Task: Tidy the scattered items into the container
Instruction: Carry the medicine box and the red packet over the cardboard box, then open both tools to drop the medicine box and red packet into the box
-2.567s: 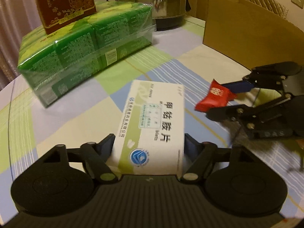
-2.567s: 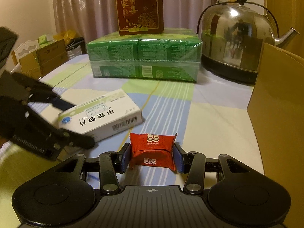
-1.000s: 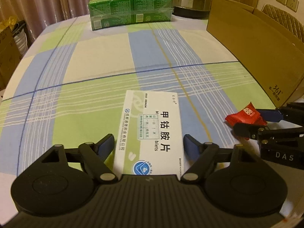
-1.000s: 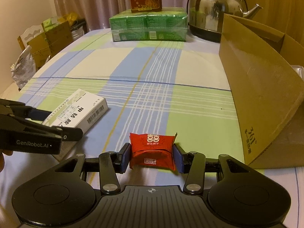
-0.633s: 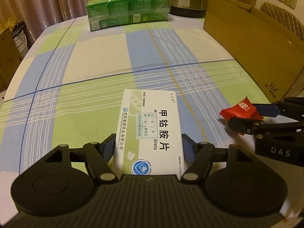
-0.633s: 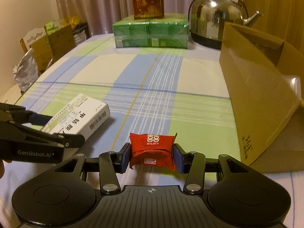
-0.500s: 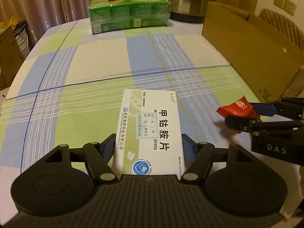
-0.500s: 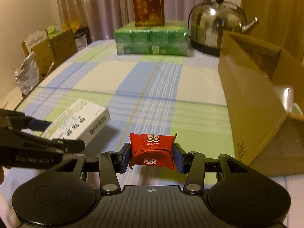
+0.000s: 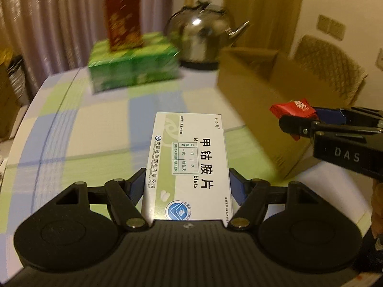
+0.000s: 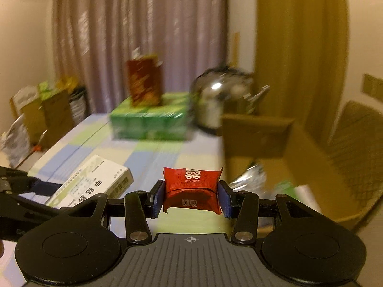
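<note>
**Container on the right, one item in each hand-held gripper**

Container: one open cardboard box (image 9: 253, 91) sits on the right of the bench (image 9: 100, 129). Your left hand-held gripper (image 9: 186, 186) is clamped on one white medicine box (image 9: 191, 157), printed "甲钴胺片" and "blets", held above the bench. Your right hand-held gripper (image 10: 191, 197) is clamped on one red packet (image 10: 191, 186), beside the container; the gripper reads "DAS". Far off: one green multipack (image 9: 134, 67), one red carton (image 9: 123, 20), one kettle (image 9: 201, 38).

Red packet (image 10: 191, 187), white-green medicine box (image 9: 189, 157), checked pastel tablecloth (image 9: 95, 124)
</note>
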`<control>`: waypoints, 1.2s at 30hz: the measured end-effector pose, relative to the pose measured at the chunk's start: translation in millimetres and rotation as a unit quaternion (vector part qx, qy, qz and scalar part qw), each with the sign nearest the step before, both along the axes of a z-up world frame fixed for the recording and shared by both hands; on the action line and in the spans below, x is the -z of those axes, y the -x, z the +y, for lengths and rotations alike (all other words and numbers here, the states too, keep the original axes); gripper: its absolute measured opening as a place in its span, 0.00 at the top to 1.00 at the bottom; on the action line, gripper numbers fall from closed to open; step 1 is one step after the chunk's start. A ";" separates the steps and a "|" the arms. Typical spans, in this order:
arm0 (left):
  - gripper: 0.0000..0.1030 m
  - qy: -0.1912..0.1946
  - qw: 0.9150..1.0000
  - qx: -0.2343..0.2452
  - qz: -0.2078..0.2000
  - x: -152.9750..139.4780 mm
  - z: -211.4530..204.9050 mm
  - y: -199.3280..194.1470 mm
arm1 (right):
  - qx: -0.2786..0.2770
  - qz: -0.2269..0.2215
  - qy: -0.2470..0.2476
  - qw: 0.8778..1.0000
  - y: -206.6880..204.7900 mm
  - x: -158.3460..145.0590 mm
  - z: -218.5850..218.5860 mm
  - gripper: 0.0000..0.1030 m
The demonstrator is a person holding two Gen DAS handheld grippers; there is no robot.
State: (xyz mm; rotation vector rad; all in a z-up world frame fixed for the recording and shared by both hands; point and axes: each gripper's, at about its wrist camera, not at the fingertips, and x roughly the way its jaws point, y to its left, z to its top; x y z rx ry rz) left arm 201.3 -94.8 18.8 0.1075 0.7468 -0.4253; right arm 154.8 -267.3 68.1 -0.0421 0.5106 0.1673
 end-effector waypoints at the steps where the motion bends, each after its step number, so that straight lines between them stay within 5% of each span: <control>1: 0.35 0.004 1.000 0.007 -0.004 -4.6 -9.8 -0.5 | 0.008 -0.004 0.000 1.000 -0.9 -4.2 -10.5 0.57; 9: 0.35 0.034 0.997 0.072 -0.021 -34.6 -108.3 -19.6 | 0.069 -0.020 0.004 0.997 -21.2 -20.9 -95.5 0.57; 20: 0.35 0.035 0.994 0.102 -0.018 -26.9 -193.9 -64.2 | 0.109 0.013 -0.055 0.992 -53.7 -6.4 -171.2 0.57; 22: 0.34 0.039 0.993 0.106 -0.019 -23.6 -199.1 -71.4 | 0.110 0.016 -0.062 0.992 -58.3 -3.0 -173.6 0.57; 24: 0.21 0.029 0.994 0.102 -0.028 -22.9 -200.9 -74.5 | 0.110 0.020 -0.071 0.991 -63.7 -0.2 -175.6 0.57; 36: 0.19 0.032 0.997 0.061 -0.038 -22.9 -150.4 -75.3 | 0.097 0.033 -0.086 0.991 -79.4 5.8 -161.1 0.57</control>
